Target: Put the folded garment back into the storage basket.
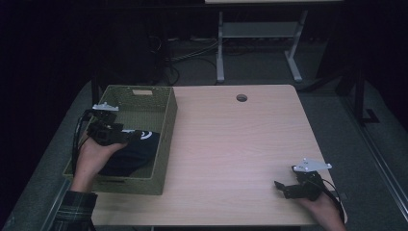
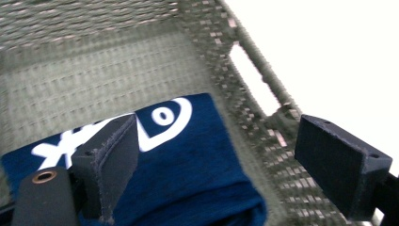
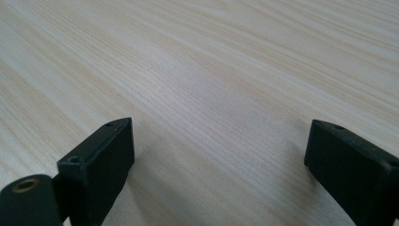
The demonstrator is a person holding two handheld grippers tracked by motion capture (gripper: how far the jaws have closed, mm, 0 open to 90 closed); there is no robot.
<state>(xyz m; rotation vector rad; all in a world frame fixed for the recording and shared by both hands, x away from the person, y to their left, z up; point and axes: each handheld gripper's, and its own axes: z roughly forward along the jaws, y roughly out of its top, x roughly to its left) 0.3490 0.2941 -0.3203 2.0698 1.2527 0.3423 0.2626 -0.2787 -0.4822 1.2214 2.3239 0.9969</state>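
Left hand (image 1: 91,156) reaches in from the bottom edge, plaid sleeve (image 1: 72,211) visible, holding the left gripper (image 2: 214,162) over the basket (image 1: 166,127), jaws spread wide, nothing between them. Right hand (image 1: 325,209) rests low at the near right corner of the table (image 1: 231,144); right gripper (image 3: 219,162) hovers just above bare wood, jaws also released. One woven olive-green rectangular basket with handle cut-outs at table left. One folded navy cloth (image 2: 188,169) with white print lies inside it, soft fleecy texture, under the left jaws. Tabletop is pale wood grain with one round hole (image 1: 241,98).
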